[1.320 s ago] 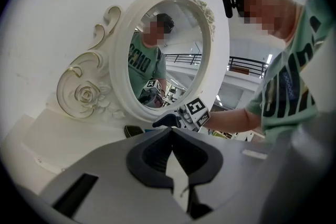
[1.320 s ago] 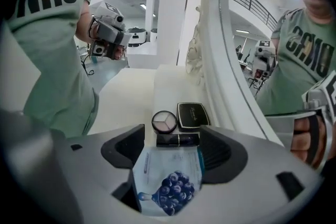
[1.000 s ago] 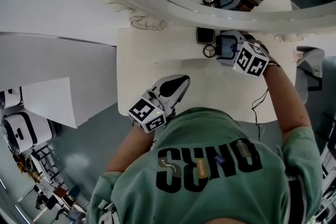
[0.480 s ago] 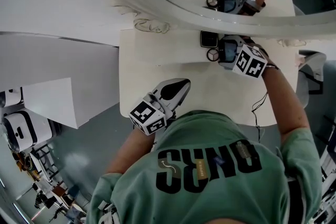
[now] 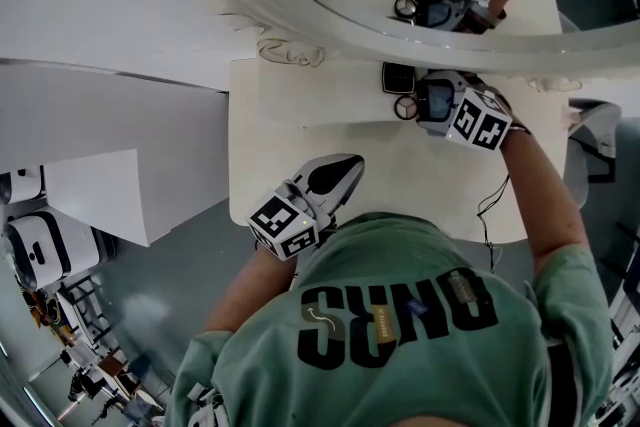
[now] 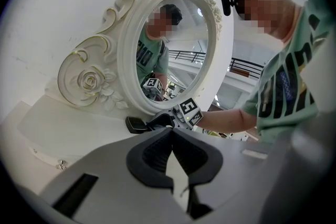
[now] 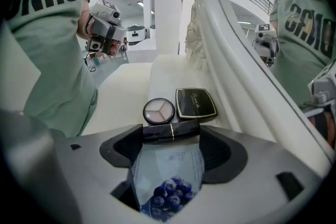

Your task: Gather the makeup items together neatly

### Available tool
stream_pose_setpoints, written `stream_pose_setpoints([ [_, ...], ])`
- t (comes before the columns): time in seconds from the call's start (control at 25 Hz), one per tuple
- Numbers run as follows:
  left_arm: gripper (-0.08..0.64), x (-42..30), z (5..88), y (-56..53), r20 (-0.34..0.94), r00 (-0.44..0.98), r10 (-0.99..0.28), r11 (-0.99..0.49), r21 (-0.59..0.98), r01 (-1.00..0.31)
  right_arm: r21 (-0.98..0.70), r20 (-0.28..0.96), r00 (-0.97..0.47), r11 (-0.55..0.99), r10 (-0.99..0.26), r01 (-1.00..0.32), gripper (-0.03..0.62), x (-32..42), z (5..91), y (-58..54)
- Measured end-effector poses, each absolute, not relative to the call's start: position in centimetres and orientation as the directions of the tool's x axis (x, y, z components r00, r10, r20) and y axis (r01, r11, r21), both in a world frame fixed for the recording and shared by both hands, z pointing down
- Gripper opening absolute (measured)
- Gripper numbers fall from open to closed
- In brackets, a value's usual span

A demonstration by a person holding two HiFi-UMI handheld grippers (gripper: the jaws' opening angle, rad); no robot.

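**Lipstick clamped beside two compacts**

The right gripper point(image 7: 171, 137) is closed on the ends of a glossy dark lipstick point(image 7: 171, 131) with a gold band. A blueberry-print sachet point(image 7: 168, 176) sits between its jaws. Just beyond, on the white table point(image 7: 126, 97), lie a round three-shade compact point(image 7: 158, 111) and a square black compact point(image 7: 195, 103) with unreadable gold script. The left gripper point(image 6: 171, 132) is closed and empty.

l gripper point(image 5: 345, 165) sat low by torso point(image 5: 400, 315), jaws together, empty; r arm point(image 5: 545, 185) reached fwd, r gripper point(image 5: 418, 101) clamped dark tube point(image 7: 171, 132) betw. jaw tips.
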State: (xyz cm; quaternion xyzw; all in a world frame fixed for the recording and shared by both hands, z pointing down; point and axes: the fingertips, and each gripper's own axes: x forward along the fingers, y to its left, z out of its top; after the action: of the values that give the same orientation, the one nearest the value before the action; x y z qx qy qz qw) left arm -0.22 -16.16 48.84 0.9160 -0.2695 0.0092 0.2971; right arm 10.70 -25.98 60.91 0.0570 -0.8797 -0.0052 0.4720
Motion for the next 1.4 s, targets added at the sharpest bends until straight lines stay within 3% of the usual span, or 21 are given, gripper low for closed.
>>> stream_pose_setpoints([
  [0.4, 0.009, -0.3, 48.0, -15.3, 0.165, 0.854, -0.493, -0.683, 0.535, -0.497, 0.033, 0.768, -0.627, 0.986, -0.13, -0.165, 0.331, 10.4, 56.8, -23.2],
  [0.68, 0.009, -2.5, 46.7, -14.2, 0.147, 0.827, -0.543, -0.676, 0.508, -0.534, -0.032, 0.703, -0.707, 0.989, -0.081, -0.145, 0.331, 4.2, 54.1, -16.9],
  [1.04, 0.009, -11.3, 48.2, -11.5, 0.18, 0.719, -0.671, -0.571, 0.492, -0.657, -0.074, 0.744, -0.668, 0.991, -0.017, -0.108, 0.331, -4.4, 59.9, -12.1],
  [1.4, 0.009, -19.1, 50.1, -9.3, 0.205, 0.654, -0.728, -0.495, 0.502, -0.709, -0.063, 0.794, -0.606, 0.987, -0.04, -0.147, 0.331, -9.9, 66.7, -10.6],
])
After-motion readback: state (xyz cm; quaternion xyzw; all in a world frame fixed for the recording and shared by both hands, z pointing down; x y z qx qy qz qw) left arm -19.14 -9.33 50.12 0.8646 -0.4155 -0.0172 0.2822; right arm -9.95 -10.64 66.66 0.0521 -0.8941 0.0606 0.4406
